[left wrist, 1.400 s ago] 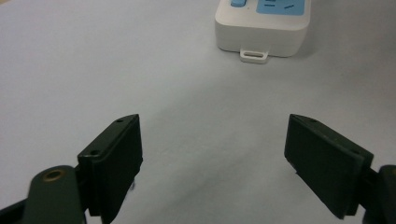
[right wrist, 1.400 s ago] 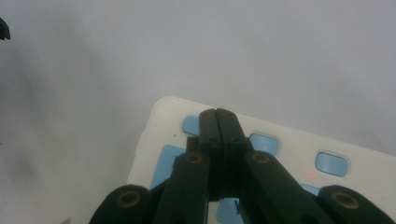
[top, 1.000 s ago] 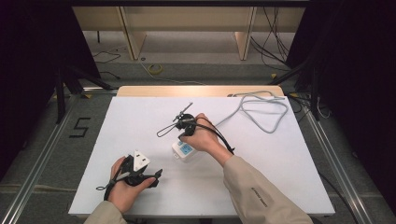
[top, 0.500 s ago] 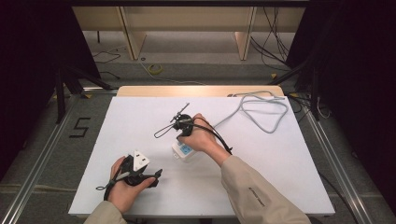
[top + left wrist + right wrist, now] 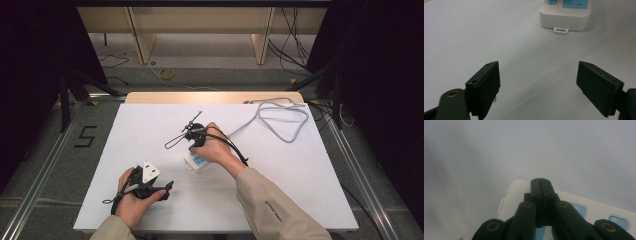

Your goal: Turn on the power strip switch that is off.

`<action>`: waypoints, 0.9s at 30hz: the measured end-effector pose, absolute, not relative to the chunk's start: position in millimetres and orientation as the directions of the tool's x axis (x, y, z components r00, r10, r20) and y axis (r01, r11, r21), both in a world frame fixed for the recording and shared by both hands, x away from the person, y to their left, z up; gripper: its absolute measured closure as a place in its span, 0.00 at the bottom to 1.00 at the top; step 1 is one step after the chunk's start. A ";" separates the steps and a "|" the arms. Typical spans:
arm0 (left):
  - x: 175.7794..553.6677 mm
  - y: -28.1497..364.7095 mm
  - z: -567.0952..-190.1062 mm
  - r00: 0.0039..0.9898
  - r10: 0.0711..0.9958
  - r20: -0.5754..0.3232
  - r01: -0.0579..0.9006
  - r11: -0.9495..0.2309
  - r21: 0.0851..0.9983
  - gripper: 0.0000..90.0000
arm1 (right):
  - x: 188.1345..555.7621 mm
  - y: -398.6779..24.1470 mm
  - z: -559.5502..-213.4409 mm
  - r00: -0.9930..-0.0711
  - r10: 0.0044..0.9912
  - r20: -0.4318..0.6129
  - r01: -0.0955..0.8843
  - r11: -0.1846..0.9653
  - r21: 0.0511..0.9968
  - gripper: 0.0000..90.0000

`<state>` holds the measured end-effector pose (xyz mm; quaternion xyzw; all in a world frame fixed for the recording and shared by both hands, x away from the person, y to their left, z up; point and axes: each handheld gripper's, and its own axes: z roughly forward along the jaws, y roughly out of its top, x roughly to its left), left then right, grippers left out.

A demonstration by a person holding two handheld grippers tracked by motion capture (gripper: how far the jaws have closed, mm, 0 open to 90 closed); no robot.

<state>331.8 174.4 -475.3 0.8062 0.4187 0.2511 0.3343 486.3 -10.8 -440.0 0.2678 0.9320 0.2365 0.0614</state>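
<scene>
Power strip [image 5: 197, 162]: white, blue sockets, centre of the high view, flat on the white table [image 5: 300, 175]; grey cord [image 5: 280, 120] looping off toward upper right.
Right gripper [image 5: 540, 185]: jaws pressed together with nothing between, tips down over the strip's end, near a blue switch or socket; contact impossible to confirm.
Left gripper [image 5: 537, 82]: jaws spread wide, nothing between, parked at lower left of the high view; strip's hanging tab [image 5: 560, 30] at top of its own view, well apart.
Likely step: pressing the strip's switch with shut tips.
Risk 1: tips sliding off the rounded button, caused by an angled push.
Risk 2: strip skidding across the smooth table, caused by no bracing from the left.
Risk 3: a tip poking into a socket slot, caused by aiming off the switch.
</scene>
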 end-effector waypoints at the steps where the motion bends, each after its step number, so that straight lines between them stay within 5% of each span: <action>1: 331.9 174.2 -475.5 0.522 0.844 0.124 0.506 -0.424 0.751 0.21 | 486.4 -10.7 -440.1 -0.849 0.528 0.012 0.470 0.745 0.474 1.00; 27: 331.7 171.9 -475.9 0.525 0.842 0.121 0.508 -0.425 0.750 0.21 | 485.1 -7.6 -442.4 -0.838 0.545 -0.002 0.484 0.746 0.457 1.00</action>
